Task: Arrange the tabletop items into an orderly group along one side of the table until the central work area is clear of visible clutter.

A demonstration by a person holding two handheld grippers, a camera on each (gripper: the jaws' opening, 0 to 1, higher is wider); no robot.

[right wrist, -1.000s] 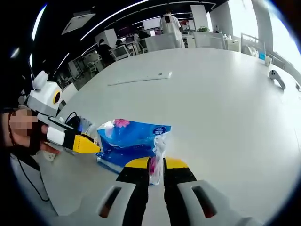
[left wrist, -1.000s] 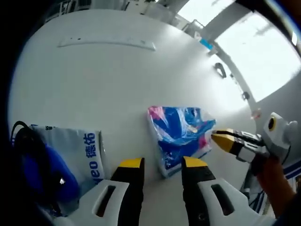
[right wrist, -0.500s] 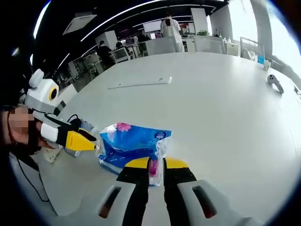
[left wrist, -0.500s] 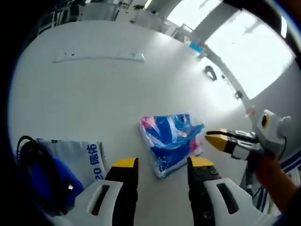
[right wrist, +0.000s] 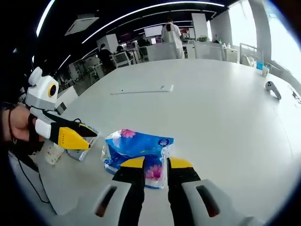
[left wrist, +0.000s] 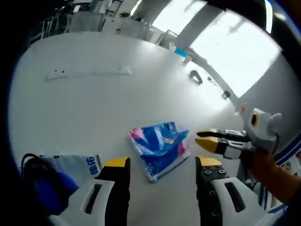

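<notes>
A blue tissue pack (left wrist: 160,148) with pink flowers lies flat on the white table (left wrist: 94,113). My left gripper (left wrist: 163,162) hovers just before its near edge, jaws wide apart with nothing between them. My right gripper (left wrist: 197,138) comes in from the right, its yellow tips slightly parted and just off the pack's end. In the right gripper view the right gripper (right wrist: 156,163) is open, and the tissue pack (right wrist: 138,146) has its pink end showing in the gap between the jaws. The left gripper (right wrist: 90,140) sits to the left of the pack there, held by a hand.
A long white strip (left wrist: 89,72) (right wrist: 141,89) lies farther out on the table. A small dark object (left wrist: 195,76) (right wrist: 273,87) rests near the far edge. A white bag with blue lettering (left wrist: 80,165) and a black cable (left wrist: 28,162) lie by my left gripper. People and desks stand beyond the table.
My right gripper has opened and let go of the pack's flap, which it pinched before. Both views have risen and pulled back a little; the pack stays on the table.
</notes>
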